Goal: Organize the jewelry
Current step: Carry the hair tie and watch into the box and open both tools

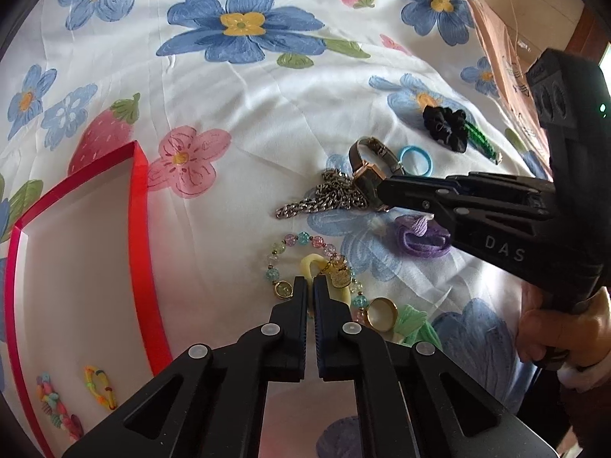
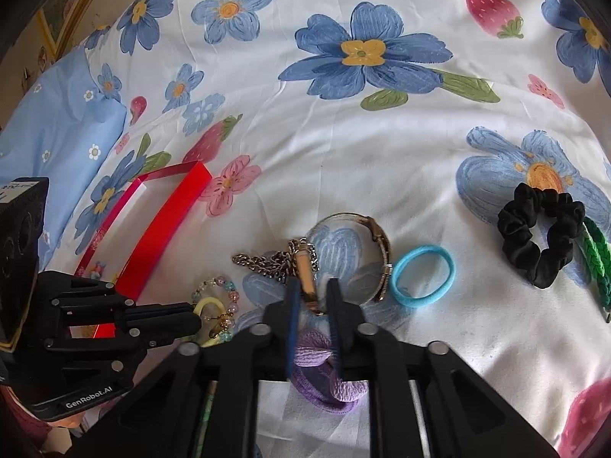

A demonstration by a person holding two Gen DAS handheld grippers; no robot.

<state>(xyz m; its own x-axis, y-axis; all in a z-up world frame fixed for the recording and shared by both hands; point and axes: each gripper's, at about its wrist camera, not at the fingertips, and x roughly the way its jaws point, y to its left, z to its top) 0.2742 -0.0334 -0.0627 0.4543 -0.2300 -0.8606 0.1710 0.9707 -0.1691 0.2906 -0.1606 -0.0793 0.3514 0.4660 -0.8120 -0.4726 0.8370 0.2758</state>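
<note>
Gleaming chain (image 2: 273, 263) beside ridged gripper (image 2: 312, 286)

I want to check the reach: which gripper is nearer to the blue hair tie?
Right. The right gripper is just left of the blue hair tie; the left gripper is farther, by the beaded bracelet.

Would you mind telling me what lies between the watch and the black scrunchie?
A light blue hair tie lies between the watch and the black scrunchie, seen best in the right wrist view.
</note>
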